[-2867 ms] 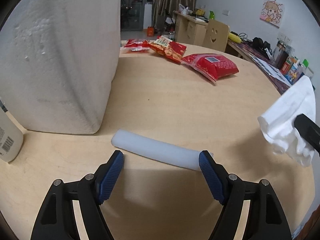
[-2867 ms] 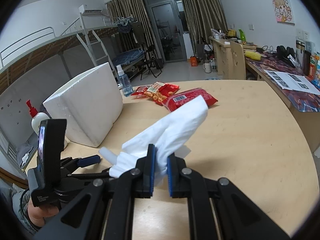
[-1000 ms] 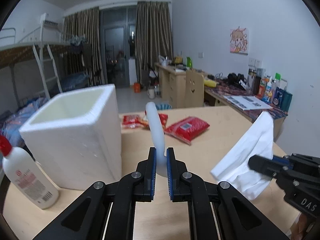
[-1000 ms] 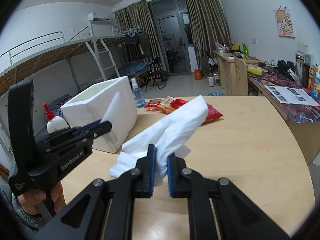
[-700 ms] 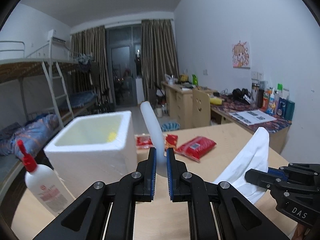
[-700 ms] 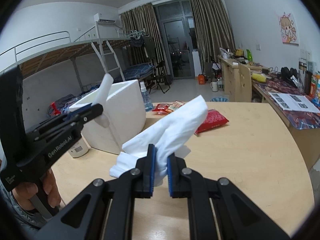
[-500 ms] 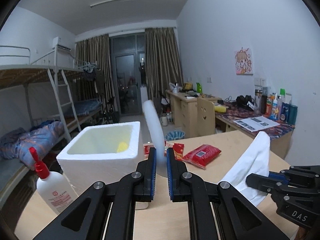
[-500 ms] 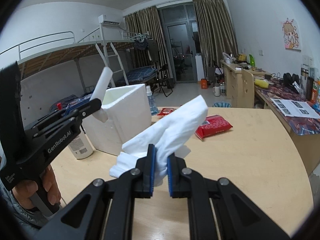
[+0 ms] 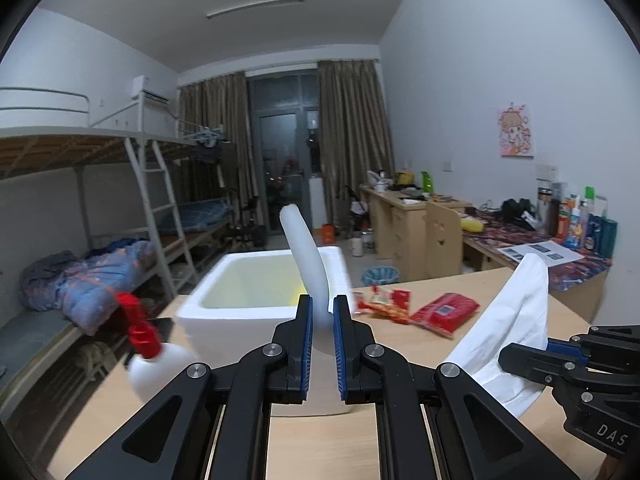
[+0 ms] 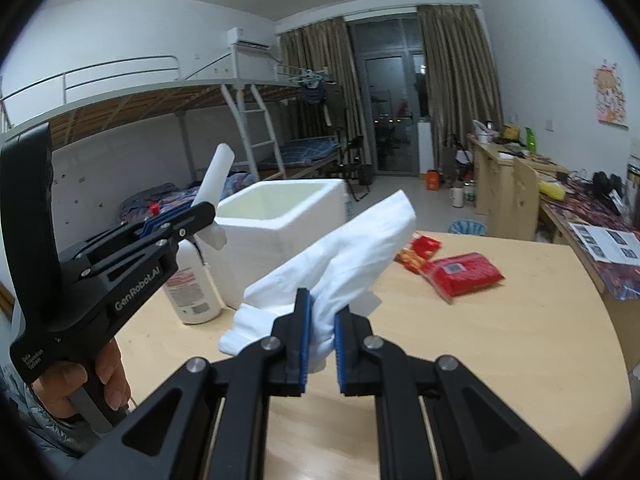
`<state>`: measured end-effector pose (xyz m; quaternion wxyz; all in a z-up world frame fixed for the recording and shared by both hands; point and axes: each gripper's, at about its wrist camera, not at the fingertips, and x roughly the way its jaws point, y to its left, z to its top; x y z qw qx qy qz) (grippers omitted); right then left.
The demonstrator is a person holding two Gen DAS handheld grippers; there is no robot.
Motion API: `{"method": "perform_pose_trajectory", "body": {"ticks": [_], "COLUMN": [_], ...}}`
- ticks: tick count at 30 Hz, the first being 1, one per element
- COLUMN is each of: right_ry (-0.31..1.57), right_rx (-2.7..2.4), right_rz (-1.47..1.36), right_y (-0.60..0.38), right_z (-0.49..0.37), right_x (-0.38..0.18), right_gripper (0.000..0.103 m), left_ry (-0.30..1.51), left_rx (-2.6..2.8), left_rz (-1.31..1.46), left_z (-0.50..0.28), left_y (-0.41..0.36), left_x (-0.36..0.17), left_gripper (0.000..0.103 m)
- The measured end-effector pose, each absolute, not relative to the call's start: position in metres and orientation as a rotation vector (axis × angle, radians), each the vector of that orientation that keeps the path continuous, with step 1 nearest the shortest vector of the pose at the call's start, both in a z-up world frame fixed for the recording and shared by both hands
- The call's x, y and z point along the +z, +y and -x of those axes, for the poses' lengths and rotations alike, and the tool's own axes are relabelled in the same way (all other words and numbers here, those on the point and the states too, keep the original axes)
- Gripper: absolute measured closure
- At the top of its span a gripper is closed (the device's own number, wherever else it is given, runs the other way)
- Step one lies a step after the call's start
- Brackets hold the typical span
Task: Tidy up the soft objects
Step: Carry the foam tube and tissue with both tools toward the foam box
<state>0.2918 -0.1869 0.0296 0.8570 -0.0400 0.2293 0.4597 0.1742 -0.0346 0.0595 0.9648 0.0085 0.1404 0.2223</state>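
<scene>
Left wrist view: my left claw [image 9: 320,344] clamps the foam tube [image 9: 306,264] upright, foam box [image 9: 256,300] just beyond; right claw [image 10: 320,344] pinches the white cloth [image 10: 344,256], farther right.

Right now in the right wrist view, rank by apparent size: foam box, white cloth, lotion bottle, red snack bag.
1. White cloth and foam box: similar, and the cloth is nearer the camera, so unranked.
2. Lotion bottle.
3. Red snack bag, close to the bottle.
</scene>
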Motion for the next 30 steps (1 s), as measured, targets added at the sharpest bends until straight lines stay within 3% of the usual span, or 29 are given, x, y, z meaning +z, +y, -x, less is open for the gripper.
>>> {"method": "perform_pose_trajectory", "body": {"ticks": [16, 30], "right_ry": [0.472, 0.454], "right_rx": [1.125, 1.082], "right_rz": [0.148, 0.145], "right_y": [-0.107, -0.098], "right_z": [-0.260, -0.249], "right_x": [0.027, 0.035], "right_gripper": [0.089, 0.089], "left_ry": [0.298, 0.303], "left_rx": [0.560, 0.488], "left_rz": [-0.009, 0.000], "left_z": [-0.115, -0.117], "left_y": [0.030, 0.044], "left_x": [0.059, 0.062], "left_gripper": [0.092, 0.092]}}
